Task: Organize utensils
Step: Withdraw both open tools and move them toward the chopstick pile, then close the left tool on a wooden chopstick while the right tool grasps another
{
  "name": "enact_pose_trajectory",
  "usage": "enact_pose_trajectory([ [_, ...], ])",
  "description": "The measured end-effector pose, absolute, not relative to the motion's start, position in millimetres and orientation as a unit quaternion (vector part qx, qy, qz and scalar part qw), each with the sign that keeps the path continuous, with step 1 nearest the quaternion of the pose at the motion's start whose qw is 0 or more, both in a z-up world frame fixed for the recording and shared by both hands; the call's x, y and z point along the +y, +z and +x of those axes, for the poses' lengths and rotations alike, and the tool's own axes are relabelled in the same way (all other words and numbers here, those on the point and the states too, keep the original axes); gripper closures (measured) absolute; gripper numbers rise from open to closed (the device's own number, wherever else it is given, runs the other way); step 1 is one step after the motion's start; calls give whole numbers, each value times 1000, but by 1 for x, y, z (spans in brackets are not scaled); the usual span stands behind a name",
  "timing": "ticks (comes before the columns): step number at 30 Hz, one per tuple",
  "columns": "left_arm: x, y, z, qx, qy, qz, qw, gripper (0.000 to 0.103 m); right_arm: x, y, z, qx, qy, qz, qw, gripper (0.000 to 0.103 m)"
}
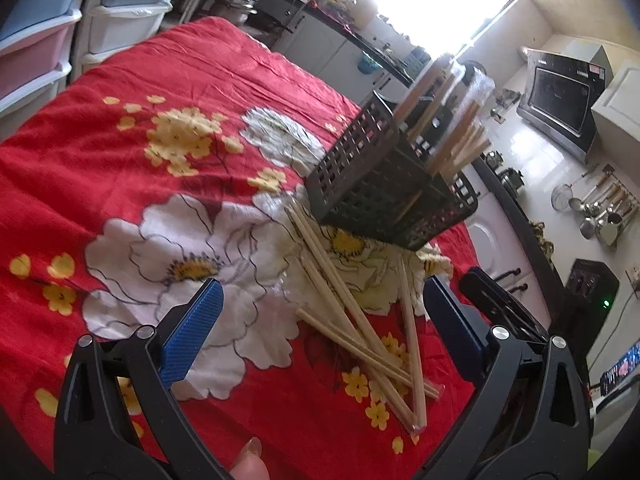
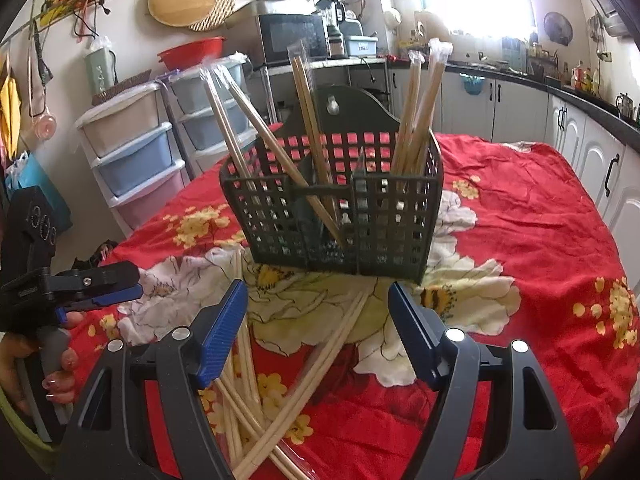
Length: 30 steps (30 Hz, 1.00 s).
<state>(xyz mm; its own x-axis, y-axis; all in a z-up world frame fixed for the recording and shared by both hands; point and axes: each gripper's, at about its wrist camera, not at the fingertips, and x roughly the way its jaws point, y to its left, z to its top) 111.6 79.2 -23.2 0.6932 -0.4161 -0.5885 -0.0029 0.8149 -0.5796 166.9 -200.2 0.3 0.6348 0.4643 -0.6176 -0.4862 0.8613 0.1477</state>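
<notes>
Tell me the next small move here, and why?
Probably lower the right gripper onto the loose wrapped chopsticks beneath it and close on one pair. Both grippers are open and empty, the left gripper hovering over the same pile, while the black basket already holds several pairs.

A: Both grippers look alike?
B: Yes. The left gripper (image 1: 320,312) and right gripper (image 2: 318,320) have black plastic arms, silver round screws and ribbed blue pads (image 2: 222,330).
A: And skin?
B: The left hand (image 2: 52,364) has polished nails.
</notes>
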Motion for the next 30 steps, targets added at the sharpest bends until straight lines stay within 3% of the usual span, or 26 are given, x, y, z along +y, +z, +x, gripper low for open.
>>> enact_pose_trajectory([
  [7,68,-29,113,392,-141,-278,866,12,-202,-18,178,373,255,-18,892,33],
  [11,66,-39,115,408,-155,-291,852,26,-204,-26,184,388,252,-7,887,33],
  [21,60,-57,122,433,-163,-308,832,43,-204,-33,195,409,249,-5,878,33],
  [24,58,-62,127,439,-162,-311,827,55,-202,-38,200,422,247,-5,872,33],
  [30,58,-66,135,442,-163,-321,822,65,-200,-50,213,458,257,21,850,46],
])
